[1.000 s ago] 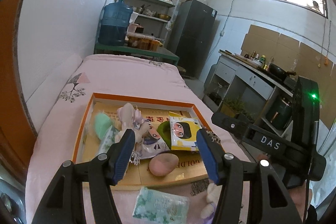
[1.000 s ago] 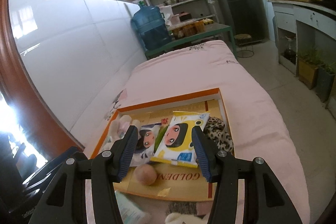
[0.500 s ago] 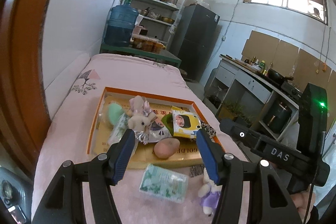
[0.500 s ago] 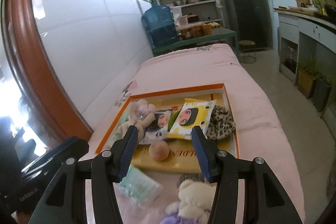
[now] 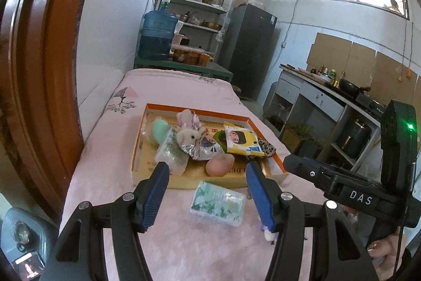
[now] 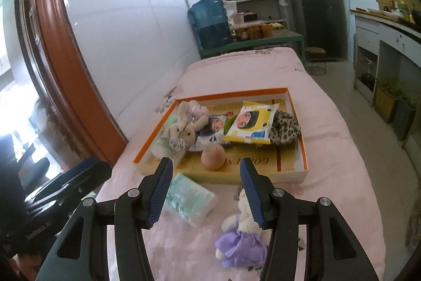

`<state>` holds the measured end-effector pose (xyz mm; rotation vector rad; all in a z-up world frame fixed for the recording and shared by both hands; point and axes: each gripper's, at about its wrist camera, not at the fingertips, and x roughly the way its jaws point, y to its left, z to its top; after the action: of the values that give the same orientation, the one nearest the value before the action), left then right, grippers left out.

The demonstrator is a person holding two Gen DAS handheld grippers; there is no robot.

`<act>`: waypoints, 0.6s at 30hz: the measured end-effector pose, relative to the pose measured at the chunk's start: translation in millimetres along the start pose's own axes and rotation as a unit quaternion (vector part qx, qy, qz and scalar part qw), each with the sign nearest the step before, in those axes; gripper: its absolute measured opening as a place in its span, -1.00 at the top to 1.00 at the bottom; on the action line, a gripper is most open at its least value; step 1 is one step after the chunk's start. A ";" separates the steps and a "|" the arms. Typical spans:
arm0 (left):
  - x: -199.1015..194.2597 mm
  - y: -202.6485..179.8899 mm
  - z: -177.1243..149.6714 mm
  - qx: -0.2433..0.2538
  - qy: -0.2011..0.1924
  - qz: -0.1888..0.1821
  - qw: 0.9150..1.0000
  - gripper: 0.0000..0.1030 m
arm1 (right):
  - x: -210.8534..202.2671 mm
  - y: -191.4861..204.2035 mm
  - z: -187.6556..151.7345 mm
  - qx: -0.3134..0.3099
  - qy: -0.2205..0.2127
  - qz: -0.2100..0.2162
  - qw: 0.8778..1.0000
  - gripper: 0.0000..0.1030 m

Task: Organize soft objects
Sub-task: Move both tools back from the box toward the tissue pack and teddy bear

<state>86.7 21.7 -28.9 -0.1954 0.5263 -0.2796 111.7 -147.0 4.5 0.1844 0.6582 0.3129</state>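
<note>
Beside the tray (image 6: 300, 173), tissue pack (image 6: 189, 198), plush doll (image 6: 242, 236)

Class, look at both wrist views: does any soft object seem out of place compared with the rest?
Yes, two. The tissue pack and the plush toy in a purple dress lie on the pink cover, in front of the orange-rimmed tray, while the other soft things sit piled inside it. Nothing looks spilled or damaged.
</note>
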 end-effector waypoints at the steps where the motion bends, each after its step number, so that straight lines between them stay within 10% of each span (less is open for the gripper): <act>1: -1.6 0.1 -1.9 0.001 0.001 0.001 1.000 -0.17 | -0.3 -0.1 -2.4 0.000 0.002 0.000 1.000 -0.06; 18: -10.8 -1.0 -33.4 0.010 0.015 0.006 1.000 -0.17 | -1.8 -5.0 -36.4 -0.009 0.036 -0.008 0.999 -0.07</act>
<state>60.2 20.4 -51.9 -0.1692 0.5543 -0.2772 88.7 -149.8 -24.1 0.1517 0.7273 0.3098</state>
